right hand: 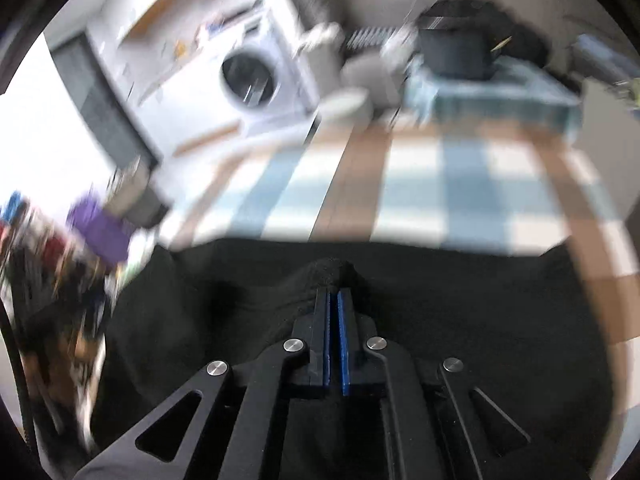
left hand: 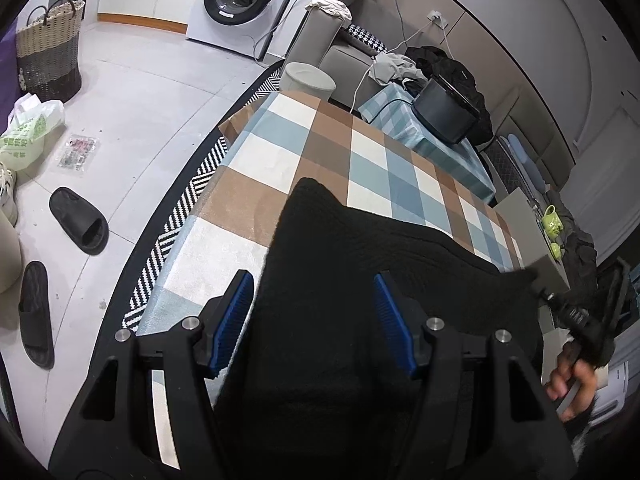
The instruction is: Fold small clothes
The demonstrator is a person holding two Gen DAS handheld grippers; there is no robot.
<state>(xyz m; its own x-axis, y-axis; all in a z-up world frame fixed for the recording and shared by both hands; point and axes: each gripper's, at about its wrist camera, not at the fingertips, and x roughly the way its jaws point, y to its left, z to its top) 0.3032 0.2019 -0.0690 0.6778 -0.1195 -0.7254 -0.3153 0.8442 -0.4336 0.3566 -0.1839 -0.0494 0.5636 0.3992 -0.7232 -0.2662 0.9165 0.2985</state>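
A black knitted garment [left hand: 360,280] lies spread over the near part of the counter [left hand: 280,168], which is covered by a checked cloth in brown, pale blue and white squares. One rounded corner of the knit reaches out toward the middle of the cloth, and the rest drapes back toward the near edge.

The left tool [left hand: 314,300] hovers above the garment with its blue-padded fingers [left hand: 234,320] spread wide, the dark fabric showing in the gap between them; nothing is pinched there.

The right tool [right hand: 333,300] is closed tight on a raised fold of the same black garment [right hand: 460,312], the two blue pads nearly meeting with a bunch of knit pushed up at their tips. That view is smeared with blur. In the left view the right tool [left hand: 538,290] shows at the garment's far right corner, with the person's right hand [left hand: 572,376] on its handle.

Beyond the counter stand a white front-loading washing machine [left hand: 240,0] and a woven two-tone laundry basket [left hand: 50,48]. Two black slide sandals [left hand: 78,220] lie on the pale tiled floor [left hand: 140,92] beside a black-and-white zigzag rug [left hand: 188,200].
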